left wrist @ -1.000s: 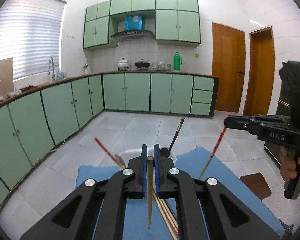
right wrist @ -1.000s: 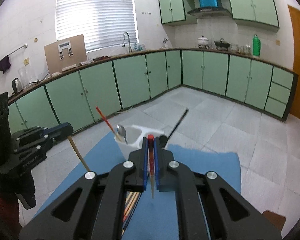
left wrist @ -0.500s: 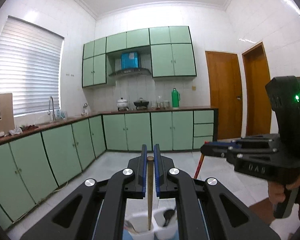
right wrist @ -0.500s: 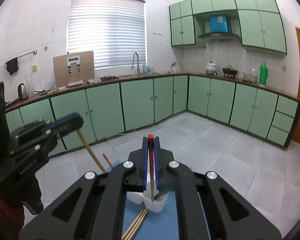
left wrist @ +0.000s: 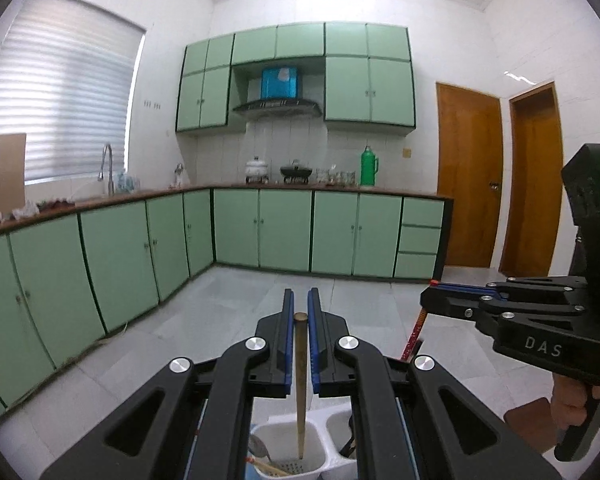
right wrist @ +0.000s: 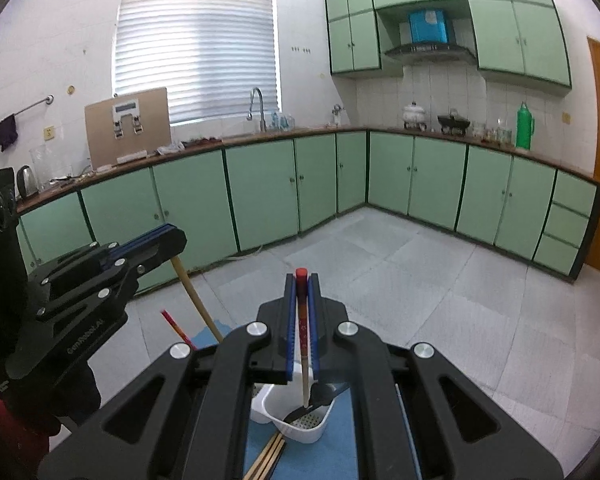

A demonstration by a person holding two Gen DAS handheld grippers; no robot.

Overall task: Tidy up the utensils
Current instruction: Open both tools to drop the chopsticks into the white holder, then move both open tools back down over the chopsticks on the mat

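Hovering over a white utensil caddy [left wrist: 288, 446], the left gripper [left wrist: 299, 316] pinches a plain wooden chopstick [left wrist: 300, 380] between its blue-lined jaws, which are closed tight against it. The stick hangs nearly upright, its lower tip down inside the caddy's left compartment, where a metal spoon [left wrist: 256, 446] also rests. To its right, the right gripper [right wrist: 302, 292] is likewise clamped shut on a red-topped chopstick [right wrist: 302, 332], whose pale lower tip dips into the caddy's other compartment next to a dark utensil [right wrist: 320, 394]. The caddy sits on a blue mat [right wrist: 340, 440], and a few loose wooden chopsticks [right wrist: 266, 458] lie on the mat just in front of it. Another red chopstick [right wrist: 176, 324] slants up from the caddy's left side. Pale green kitchen cabinets [left wrist: 284, 232] line the walls behind.
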